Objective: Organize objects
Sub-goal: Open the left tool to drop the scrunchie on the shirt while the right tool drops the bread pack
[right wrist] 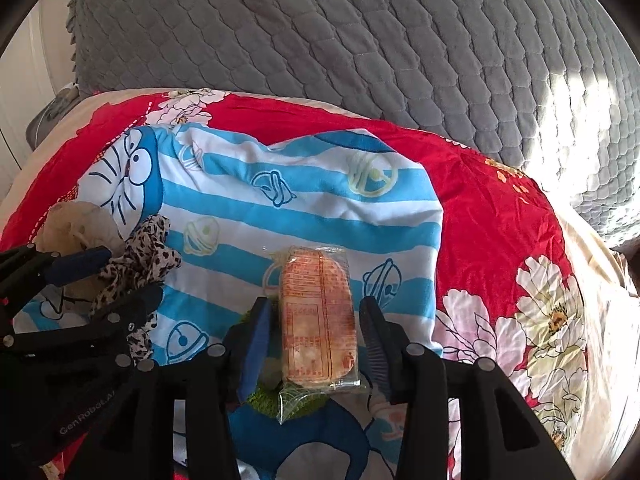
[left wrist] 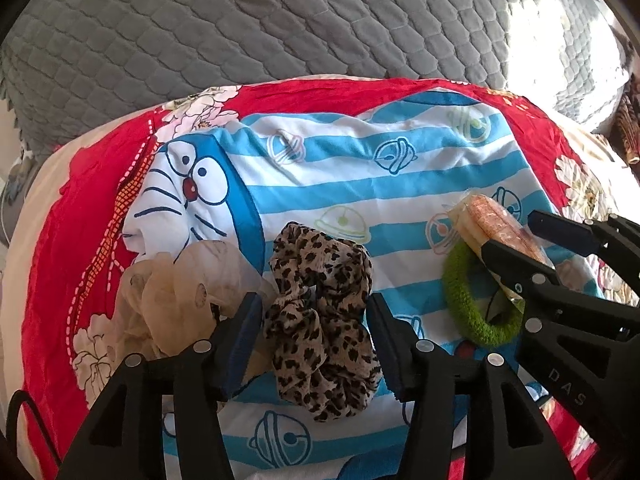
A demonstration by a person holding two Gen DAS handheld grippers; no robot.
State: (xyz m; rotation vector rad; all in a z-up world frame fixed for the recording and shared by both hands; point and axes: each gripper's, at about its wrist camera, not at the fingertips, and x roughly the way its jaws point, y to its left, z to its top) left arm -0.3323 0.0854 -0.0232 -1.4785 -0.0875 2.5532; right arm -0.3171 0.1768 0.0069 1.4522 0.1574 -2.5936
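Leopard-print scrunchie (left wrist: 320,320) sits between your left gripper (left wrist: 316,344) jaws, unclenched; wrapped snack (right wrist: 316,316), long axis forward, lies between your right gripper (right wrist: 316,344) jaws, also released.

The left wrist view looks forward and down along the left gripper (left wrist: 316,336), close above the blue striped cloth (left wrist: 360,176), with the grey quilted cover (left wrist: 240,20) filling the far background; the right wrist view looks the same way from just beside it, along the right gripper (right wrist: 316,332); both share the cloth (right wrist: 300,208), the leopard scrunchie (left wrist: 320,320) (right wrist: 148,256), the wrapped snack (left wrist: 492,224) (right wrist: 316,320) and each other's gripper at the frame edge
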